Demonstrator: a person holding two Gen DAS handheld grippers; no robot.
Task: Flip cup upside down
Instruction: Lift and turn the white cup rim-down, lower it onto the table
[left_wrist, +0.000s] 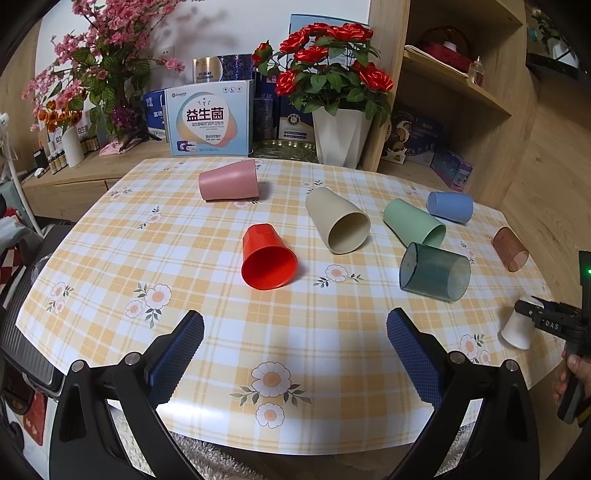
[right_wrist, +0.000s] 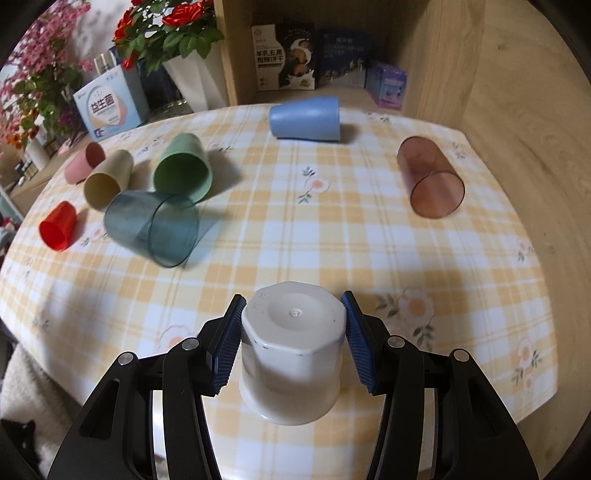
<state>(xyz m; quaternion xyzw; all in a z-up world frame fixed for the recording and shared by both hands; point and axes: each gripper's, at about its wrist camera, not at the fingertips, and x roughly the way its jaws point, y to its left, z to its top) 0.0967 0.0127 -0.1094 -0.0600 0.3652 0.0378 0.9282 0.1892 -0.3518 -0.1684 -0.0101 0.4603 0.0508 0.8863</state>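
Note:
A white cup (right_wrist: 291, 350) stands upside down, base up, near the table's front edge. My right gripper (right_wrist: 293, 310) is shut on it, with a blue pad on each side of its upper wall. The cup also shows in the left wrist view (left_wrist: 517, 328) at the far right, with the right gripper (left_wrist: 535, 312) on it. My left gripper (left_wrist: 295, 332) is open and empty above the near table edge. The red cup (left_wrist: 267, 258) lies on its side ahead of it.
Several cups lie on their sides on the plaid tablecloth (left_wrist: 295, 350): pink (left_wrist: 229, 181), beige (left_wrist: 338, 225), green (right_wrist: 184, 168), dark teal (right_wrist: 153, 229), blue (right_wrist: 306, 118) and brown translucent (right_wrist: 430, 177). A rose pot (left_wrist: 340, 136), boxes and a wooden shelf stand behind.

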